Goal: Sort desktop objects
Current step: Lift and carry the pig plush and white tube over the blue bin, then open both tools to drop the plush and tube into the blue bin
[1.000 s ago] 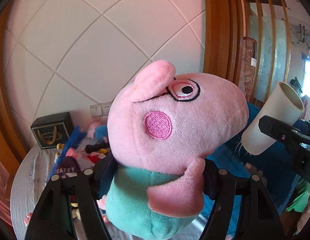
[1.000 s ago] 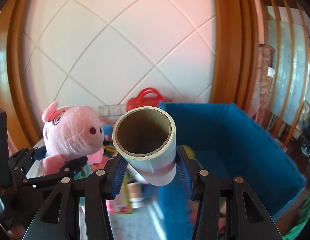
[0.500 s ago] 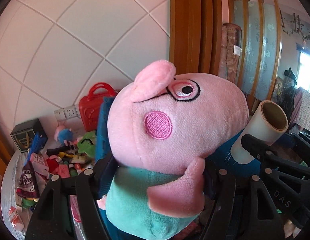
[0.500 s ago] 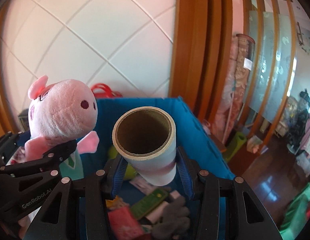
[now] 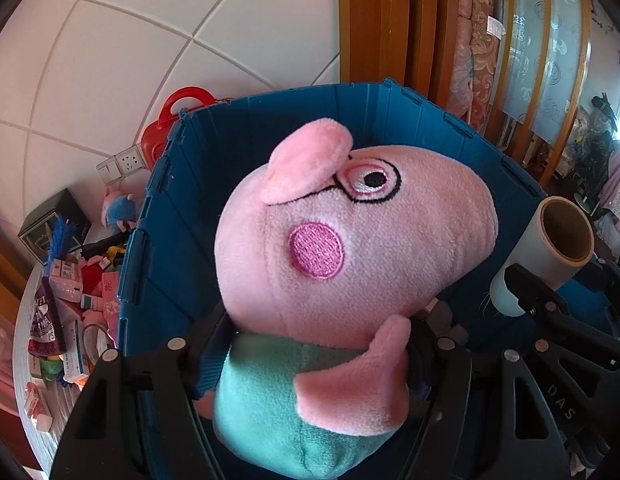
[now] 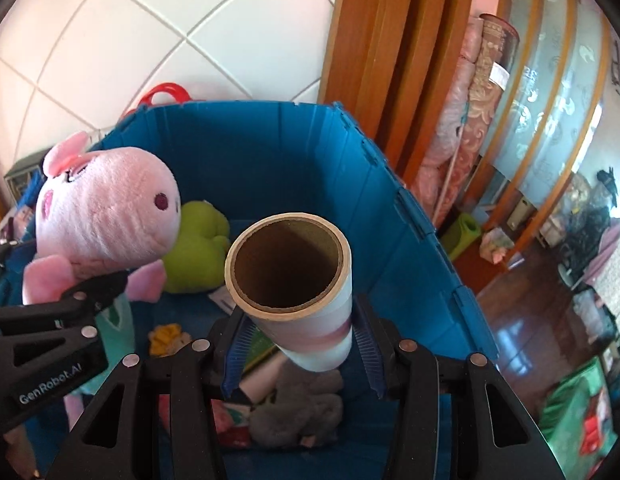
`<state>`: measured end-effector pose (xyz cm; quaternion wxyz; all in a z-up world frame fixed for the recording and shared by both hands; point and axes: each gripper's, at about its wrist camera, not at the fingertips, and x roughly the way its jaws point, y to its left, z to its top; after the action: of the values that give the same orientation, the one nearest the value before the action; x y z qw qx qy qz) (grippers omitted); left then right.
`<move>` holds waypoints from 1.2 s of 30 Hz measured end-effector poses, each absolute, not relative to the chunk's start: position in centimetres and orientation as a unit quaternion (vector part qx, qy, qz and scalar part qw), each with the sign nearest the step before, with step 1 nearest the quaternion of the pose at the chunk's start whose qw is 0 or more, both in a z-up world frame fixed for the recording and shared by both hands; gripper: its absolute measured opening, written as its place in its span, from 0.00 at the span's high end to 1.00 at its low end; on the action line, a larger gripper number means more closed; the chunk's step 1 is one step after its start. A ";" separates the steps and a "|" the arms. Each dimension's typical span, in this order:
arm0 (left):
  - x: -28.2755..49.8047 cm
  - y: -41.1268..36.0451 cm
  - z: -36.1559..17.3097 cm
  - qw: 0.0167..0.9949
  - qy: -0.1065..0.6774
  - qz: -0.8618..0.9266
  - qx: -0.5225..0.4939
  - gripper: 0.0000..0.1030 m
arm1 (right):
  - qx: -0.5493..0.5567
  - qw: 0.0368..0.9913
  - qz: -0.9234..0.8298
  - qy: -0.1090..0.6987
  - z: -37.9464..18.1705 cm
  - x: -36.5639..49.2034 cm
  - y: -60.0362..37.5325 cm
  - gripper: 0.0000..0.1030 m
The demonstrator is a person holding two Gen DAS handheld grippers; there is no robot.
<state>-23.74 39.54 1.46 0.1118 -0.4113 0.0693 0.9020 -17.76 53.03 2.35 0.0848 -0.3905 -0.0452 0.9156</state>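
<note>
The left tongs (image 5: 310, 364) pinch the soft, light pig toy (image 5: 349, 240) by its squishy tummy. The right tongs (image 6: 300, 344) squeeze the stiff, smooth paper roll (image 6: 310, 320) at its middle. Both hang over the blue bin (image 6: 270, 152), pig at 9 o'clock.

Fuzzy cloth pig plush (image 5: 349, 248), cardboard-cored roll (image 6: 294, 276), matt plastic bin (image 6: 270, 152)

pink pig plush (image 5: 349, 248) upright over blue bin (image 5: 238, 128) | cardboard-core roll (image 6: 298, 288) tilted, above bin
</note>
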 end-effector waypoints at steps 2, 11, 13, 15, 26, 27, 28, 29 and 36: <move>-23.9 39.5 1.3 0.108 0.069 0.899 -0.420 0.29 | -0.394 0.084 0.914 -0.053 2.3 -17.9 53.2 0.54; -23.9 39.3 0.5 0.088 0.079 0.887 -0.447 0.24 | -0.411 0.086 0.905 -0.069 1.5 -18.0 53.5 0.51; -23.7 39.0 0.8 0.087 0.077 0.888 -0.445 0.16 | -0.410 0.085 0.905 -0.069 1.7 -17.8 53.4 0.26; -23.3 38.9 1.2 0.091 0.076 0.889 -0.442 0.13 | -0.403 0.092 0.908 -0.072 1.9 -17.4 53.3 0.14; -20.7 37.1 2.0 0.099 0.068 0.898 -0.423 0.12 | -0.379 0.091 0.919 -0.064 3.8 -15.0 52.7 0.00; -20.2 36.8 2.1 0.101 0.065 0.901 -0.417 0.11 | -0.372 0.088 0.922 -0.062 4.0 -14.4 52.7 0.00; -19.9 36.8 2.2 0.103 0.068 0.902 -0.413 0.08 | -0.366 0.084 0.925 -0.063 4.0 -14.0 52.7 0.00; -19.7 36.9 2.0 0.098 0.074 0.901 -0.415 0.08 | -0.369 0.082 0.923 -0.066 3.9 -14.2 52.7 0.00; -18.0 35.7 1.8 0.100 0.071 0.905 -0.407 0.08 | -0.390 0.087 0.915 -0.060 2.6 -13.6 52.2 0.00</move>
<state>-17.99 35.69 1.82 0.0995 -0.4068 0.0714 0.9053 -13.60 52.22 2.57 0.0871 -0.3904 -0.0602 0.9146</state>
